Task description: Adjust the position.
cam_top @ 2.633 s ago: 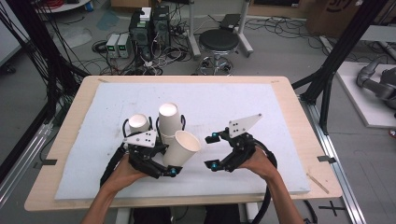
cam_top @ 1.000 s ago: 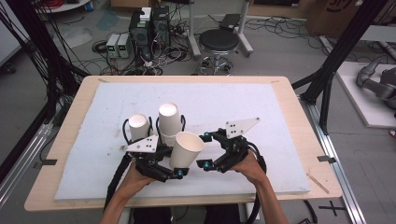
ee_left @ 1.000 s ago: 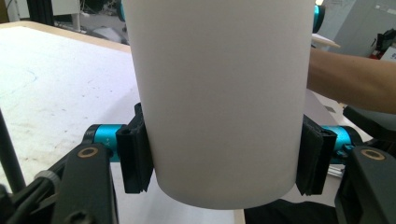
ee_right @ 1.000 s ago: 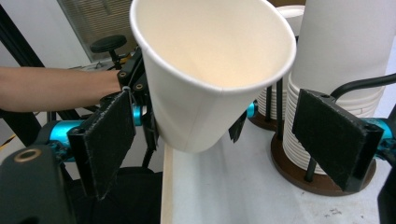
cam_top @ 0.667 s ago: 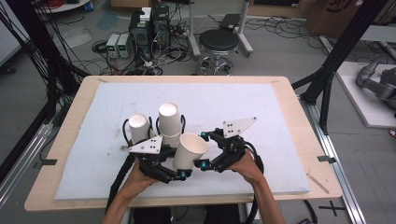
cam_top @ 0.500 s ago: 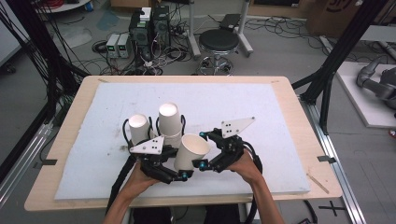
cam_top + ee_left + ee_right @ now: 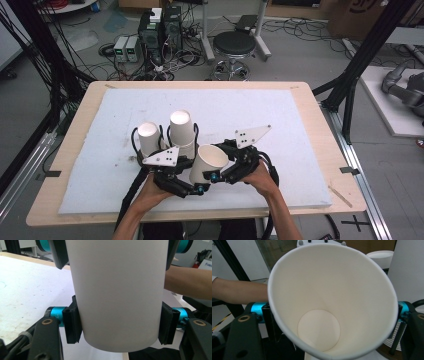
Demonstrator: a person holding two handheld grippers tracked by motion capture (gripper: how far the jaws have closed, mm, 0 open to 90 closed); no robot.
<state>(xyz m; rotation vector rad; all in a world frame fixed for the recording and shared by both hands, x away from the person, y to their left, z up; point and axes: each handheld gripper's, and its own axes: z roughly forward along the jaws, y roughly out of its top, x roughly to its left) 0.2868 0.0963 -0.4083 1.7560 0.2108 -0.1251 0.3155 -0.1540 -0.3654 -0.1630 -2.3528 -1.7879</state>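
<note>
Tilted white paper cup is held off the white foam-covered worktop, near its 6 o'clock edge, between the two grippers. Left gripper: fingers at their tightest, pressed on both sides of the cup wall near its base. Right gripper: its fingers have just been closing, with the cup's rim end between them; in the right gripper view the black pads sit against the rim at 9 and 3 o'clock, so it reads as a light grip on the same cup. Two inverted paper cups stand on the worktop just beyond, at about 11 o'clock from the held cup. Judgement: this looks like a hand-over between grippers. To do it well, the right fingers should seat firmly below the rim without crushing the thin wall, and the left should let go only once that grip is sure; the cup should be kept off the two standing cups. Against the earlier high views, the hands have drawn together and the right gripper, then apart from the cup, now meets it.
</note>
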